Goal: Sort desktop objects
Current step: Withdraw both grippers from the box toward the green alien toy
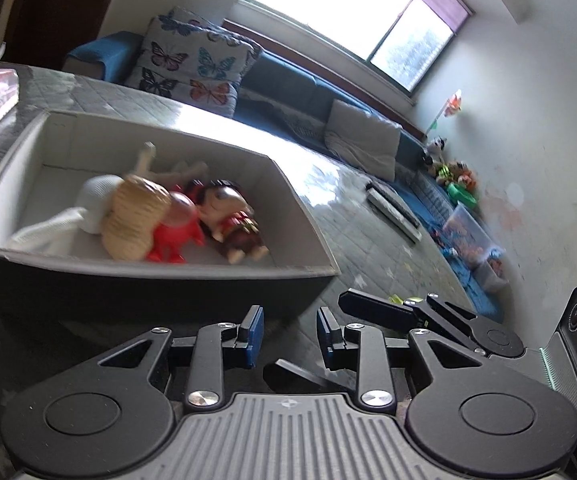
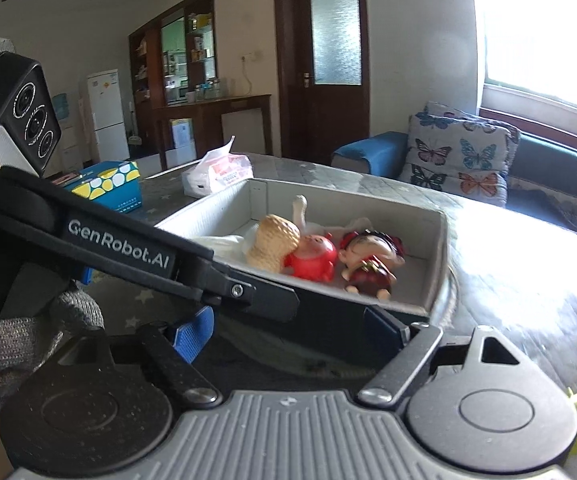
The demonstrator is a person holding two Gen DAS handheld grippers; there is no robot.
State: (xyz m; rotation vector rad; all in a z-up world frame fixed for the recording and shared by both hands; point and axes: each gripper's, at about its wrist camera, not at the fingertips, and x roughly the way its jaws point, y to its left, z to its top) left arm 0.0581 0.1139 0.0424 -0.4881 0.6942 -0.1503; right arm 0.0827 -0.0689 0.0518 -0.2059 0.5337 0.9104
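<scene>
Left tongs (image 1: 289, 338): blue pads apart, nothing between them, hovering just near of the box's dark outer wall. Right tongs (image 2: 294, 330): pads spread wide, empty, also on the near side of the box, with the left unit crossing in front at left. The open grey box (image 1: 300, 204) sits on the quilted bench (image 1: 368, 240), beyond both tongs. Inside lie, left to right, a white cloth toy (image 1: 88, 208), a peanut-shaped toy (image 1: 134, 218), a red figure (image 1: 176, 228) and a doll (image 1: 230, 220), touching one another. A tissue pack (image 2: 218, 174) lies beyond the box's far-left corner.
</scene>
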